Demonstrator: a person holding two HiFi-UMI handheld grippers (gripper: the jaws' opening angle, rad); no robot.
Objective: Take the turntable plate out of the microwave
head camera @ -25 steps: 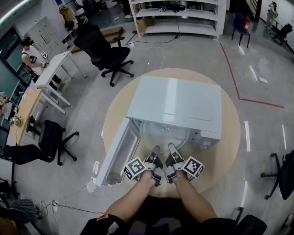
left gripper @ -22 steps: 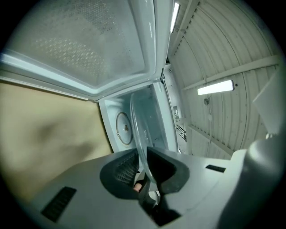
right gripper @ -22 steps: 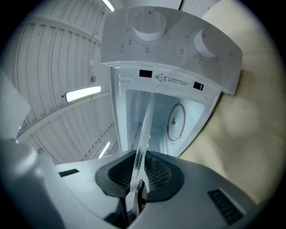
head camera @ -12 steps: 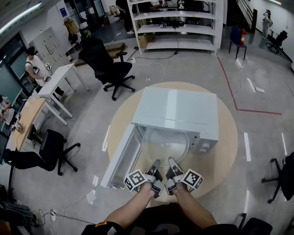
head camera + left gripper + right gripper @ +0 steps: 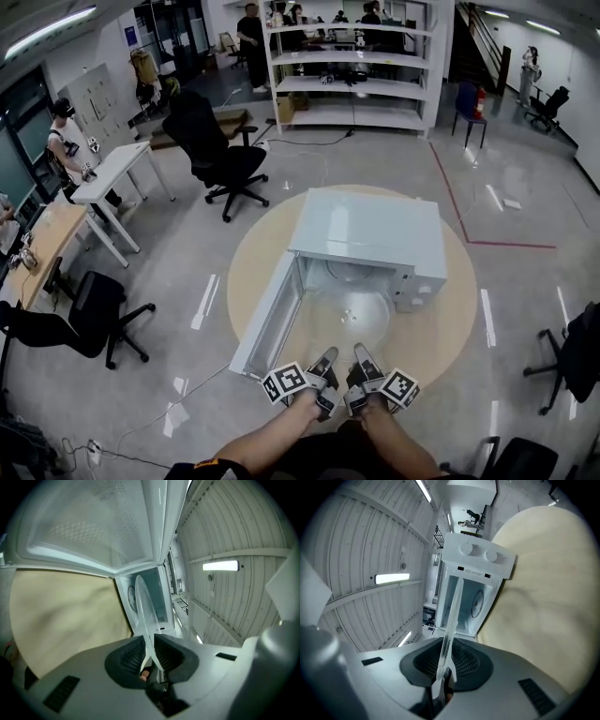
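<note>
Head view, plate: the glass turntable plate [image 5: 349, 317] hangs roughly level just in front of the open microwave [image 5: 370, 230], above the round desk [image 5: 251, 258]
Head view, claws: left claw [image 5: 325, 364] and right claw [image 5: 361, 359] sit side by side on the plate's near rim; the door [image 5: 265, 323] stands swung wide to the left
Left gripper view: left claw [image 5: 149, 649] is pinched narrow on the rim of the turntable plate [image 5: 142, 611], with the glass edge-on between its pads
Right gripper view: right claw [image 5: 446, 660] is clamped the same way on the turntable plate [image 5: 452, 611], with the microwave [image 5: 476, 566] behind
Handling (judgement): stiff, smooth, brittle glass with some weight, likely slick under the pads; the rim is the only hold; gripped at one edge, the far side will tend to droop, so keep it level
Change from half a second ago: the plate then lay partly inside the cavity; now it is drawn farther out, apparently clear of the opening, and both claws are nearer the person
</note>
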